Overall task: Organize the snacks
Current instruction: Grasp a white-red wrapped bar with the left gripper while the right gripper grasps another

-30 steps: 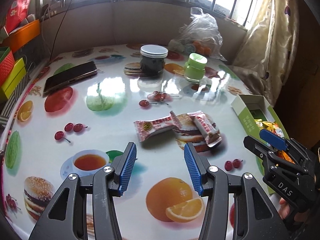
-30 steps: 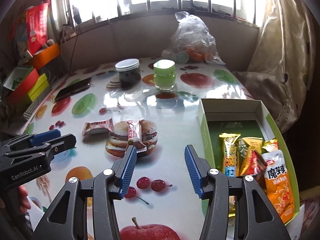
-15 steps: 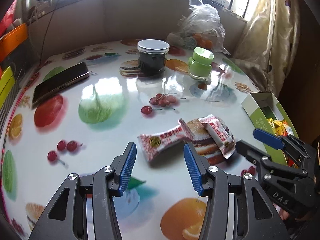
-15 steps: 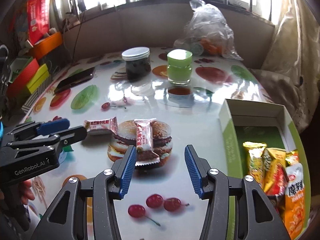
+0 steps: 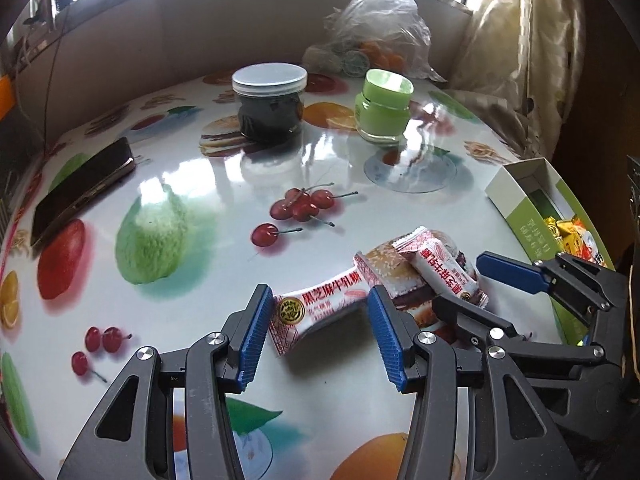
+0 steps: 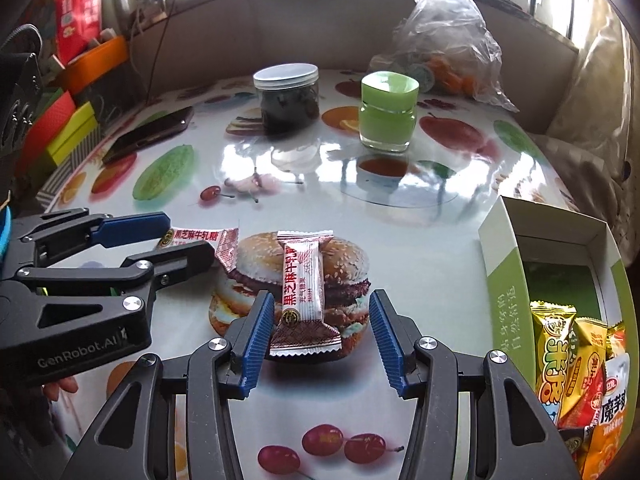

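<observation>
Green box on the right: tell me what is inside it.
The green box holds several snack packets, yellow, red and orange, crowded at its near end. The far end shows bare green floor. What lies under the packets is covered.

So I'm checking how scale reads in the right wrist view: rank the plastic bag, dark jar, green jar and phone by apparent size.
1. Plastic bag.
2. Dark jar.
3. Green jar, close to the dark jar.
Phone: unranked, since it lies flat and foreshortened.
</observation>
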### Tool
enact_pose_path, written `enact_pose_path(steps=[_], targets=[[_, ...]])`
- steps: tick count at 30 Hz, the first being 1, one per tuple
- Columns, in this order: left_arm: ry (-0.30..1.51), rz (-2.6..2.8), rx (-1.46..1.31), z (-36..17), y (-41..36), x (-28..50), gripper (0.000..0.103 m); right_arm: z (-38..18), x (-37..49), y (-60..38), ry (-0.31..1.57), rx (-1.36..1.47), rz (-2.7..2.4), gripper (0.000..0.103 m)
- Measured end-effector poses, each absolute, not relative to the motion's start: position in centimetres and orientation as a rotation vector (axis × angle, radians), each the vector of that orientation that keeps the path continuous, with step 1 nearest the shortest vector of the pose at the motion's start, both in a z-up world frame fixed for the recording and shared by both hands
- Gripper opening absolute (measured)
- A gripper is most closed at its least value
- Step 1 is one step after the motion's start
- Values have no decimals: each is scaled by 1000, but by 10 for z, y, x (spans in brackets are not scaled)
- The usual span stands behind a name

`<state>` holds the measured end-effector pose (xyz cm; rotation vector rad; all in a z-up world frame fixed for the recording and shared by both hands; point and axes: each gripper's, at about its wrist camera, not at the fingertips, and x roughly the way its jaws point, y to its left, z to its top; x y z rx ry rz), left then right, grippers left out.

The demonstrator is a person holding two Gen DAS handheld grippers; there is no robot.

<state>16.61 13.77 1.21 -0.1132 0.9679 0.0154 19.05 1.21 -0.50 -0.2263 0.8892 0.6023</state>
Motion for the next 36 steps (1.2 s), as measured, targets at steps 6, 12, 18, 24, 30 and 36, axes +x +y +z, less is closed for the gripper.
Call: enact_pose_path(steps=[6, 12, 18, 24, 30, 36], targets=[[986, -25, -105, 9, 132, 166, 51, -5, 192, 7, 890, -205, 606, 31], [978, -39, -98, 13, 128, 161, 51, -5, 189, 1, 894, -185, 604, 29], [967, -4, -88, 18, 134, 171, 51, -5, 187, -2, 898, -184, 594, 28], [1018, -45, -69, 6, 123, 178, 51, -5, 189, 0, 896, -196, 590, 34], [1014, -22, -26, 3, 118, 180, 51, -6, 193, 7, 880, -255, 574, 36], [1008, -16, -50, 3, 122, 182, 51, -6, 196, 6, 873, -255, 582, 35]])
